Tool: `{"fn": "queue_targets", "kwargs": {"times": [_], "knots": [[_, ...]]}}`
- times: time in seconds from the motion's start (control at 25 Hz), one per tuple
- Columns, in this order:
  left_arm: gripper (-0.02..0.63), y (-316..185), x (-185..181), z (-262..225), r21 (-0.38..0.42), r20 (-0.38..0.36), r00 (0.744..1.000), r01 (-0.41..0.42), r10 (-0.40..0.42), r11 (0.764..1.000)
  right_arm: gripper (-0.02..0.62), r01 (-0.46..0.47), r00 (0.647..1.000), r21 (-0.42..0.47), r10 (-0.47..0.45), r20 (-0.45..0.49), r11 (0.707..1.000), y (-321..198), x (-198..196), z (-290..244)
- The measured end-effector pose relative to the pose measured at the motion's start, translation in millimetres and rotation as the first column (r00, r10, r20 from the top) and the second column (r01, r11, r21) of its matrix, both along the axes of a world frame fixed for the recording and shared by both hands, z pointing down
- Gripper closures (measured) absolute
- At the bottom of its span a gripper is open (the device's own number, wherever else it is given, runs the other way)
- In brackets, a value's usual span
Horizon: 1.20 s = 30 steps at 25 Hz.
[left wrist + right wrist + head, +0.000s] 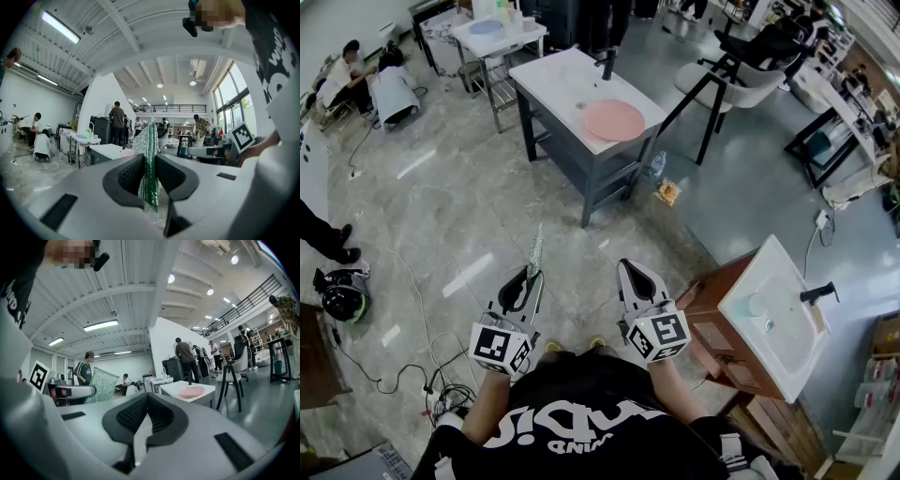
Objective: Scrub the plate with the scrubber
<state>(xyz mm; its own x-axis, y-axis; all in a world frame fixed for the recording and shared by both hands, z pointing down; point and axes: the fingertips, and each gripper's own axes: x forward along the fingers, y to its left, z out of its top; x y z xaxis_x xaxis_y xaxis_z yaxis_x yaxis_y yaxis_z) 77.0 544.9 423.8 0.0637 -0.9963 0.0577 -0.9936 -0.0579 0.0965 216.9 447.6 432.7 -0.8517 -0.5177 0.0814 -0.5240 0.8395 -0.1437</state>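
Observation:
A pink plate (613,120) lies on a white-topped grey table (553,80) across the floor, far ahead of me; it also shows small in the right gripper view (191,391). My left gripper (532,275) is shut on a flat green-and-silver scrubber (534,249), which sticks up between its pads (148,161). My right gripper (630,273) is shut with nothing in it (147,405). Both grippers hang at waist height over the bare floor, side by side.
A white sink (778,305) on a wooden cabinet stands close at my right. A black tripod stool (727,70) stands right of the plate's table. A helmet (342,295) and cables (412,361) lie on the floor at left. People sit and stand further back.

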Motion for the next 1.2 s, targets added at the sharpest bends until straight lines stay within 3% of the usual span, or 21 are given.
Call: {"fn": "queue_targets", "kwargs": {"times": [0.72,1.2], "knots": [[0.517,8,-26,18,-0.003,0.004,0.994,-0.110,0.110,0.994,0.577,-0.044,0.999,0.024,0.043,0.011,0.999,31,-21,10],[0.517,-32,-48,23,0.012,-0.002,0.992,-0.125,0.125,0.992,0.577,-0.059,0.998,0.008,0.059,0.002,0.998,-10,-43,23]]}}
